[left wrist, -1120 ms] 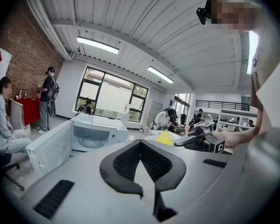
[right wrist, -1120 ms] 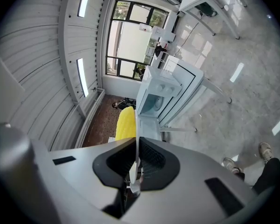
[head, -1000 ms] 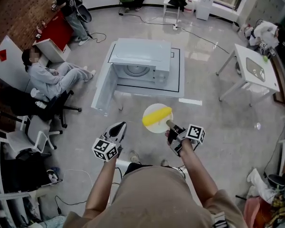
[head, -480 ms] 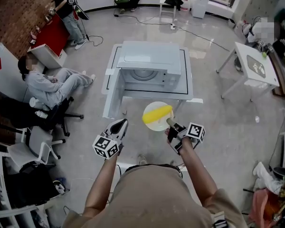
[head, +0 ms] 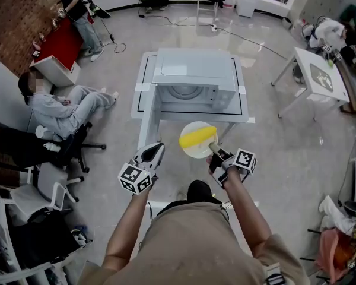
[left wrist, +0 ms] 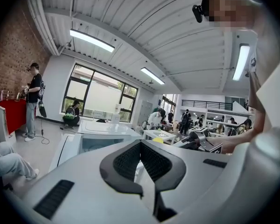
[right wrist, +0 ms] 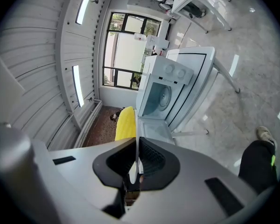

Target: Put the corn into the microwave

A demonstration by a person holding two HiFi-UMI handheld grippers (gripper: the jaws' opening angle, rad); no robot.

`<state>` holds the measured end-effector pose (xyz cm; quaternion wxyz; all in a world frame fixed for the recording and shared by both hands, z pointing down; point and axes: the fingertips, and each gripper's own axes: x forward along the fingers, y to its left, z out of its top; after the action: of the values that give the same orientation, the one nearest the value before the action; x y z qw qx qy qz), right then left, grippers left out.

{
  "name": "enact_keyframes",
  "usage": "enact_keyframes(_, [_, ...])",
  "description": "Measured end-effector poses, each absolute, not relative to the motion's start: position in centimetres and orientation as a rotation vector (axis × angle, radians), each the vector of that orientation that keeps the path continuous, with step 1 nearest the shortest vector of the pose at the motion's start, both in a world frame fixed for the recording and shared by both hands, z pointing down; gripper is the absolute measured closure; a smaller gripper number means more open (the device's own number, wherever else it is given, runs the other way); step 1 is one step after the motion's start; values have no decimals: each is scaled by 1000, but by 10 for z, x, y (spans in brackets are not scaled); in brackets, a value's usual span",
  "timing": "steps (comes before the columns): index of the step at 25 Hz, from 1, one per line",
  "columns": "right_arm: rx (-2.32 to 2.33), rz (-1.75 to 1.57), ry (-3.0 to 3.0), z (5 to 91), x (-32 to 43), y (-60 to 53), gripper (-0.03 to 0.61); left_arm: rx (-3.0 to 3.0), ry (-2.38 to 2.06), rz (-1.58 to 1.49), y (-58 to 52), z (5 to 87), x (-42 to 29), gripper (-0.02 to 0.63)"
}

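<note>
A yellow corn cob (head: 197, 138) lies on a white plate (head: 194, 151). My right gripper (head: 214, 151) is shut on the plate's near rim and holds it roughly level in front of the microwave. In the right gripper view the plate (right wrist: 137, 129) shows edge-on between the pads, with the corn (right wrist: 126, 122) beyond. The white microwave (head: 193, 70) stands on a white table (head: 244, 108); its door (head: 147, 129) hangs open at the left and the cavity (right wrist: 159, 97) shows a glass turntable. My left gripper (head: 156, 149) hovers left of the plate, shut and empty (left wrist: 140, 143).
A person (head: 65, 105) sits on the floor at the left beside an office chair (head: 47, 144). Another white table (head: 317, 79) stands at the right. People stand and crouch at the far wall, and a cable (head: 243, 40) runs across the floor behind the microwave.
The microwave and its table have come closer in the head view. Both grippers and the plate with the corn now sit just before the open door. The grip is unchanged.
</note>
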<state>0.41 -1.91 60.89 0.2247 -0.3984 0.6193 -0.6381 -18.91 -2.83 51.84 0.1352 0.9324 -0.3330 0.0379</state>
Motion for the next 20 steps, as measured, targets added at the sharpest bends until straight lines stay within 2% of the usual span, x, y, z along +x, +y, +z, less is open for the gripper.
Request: enact_keyframes(20, [-1151,-1773,1682,660,0,-163,561,2647,-998,172,-146,527,-172,612])
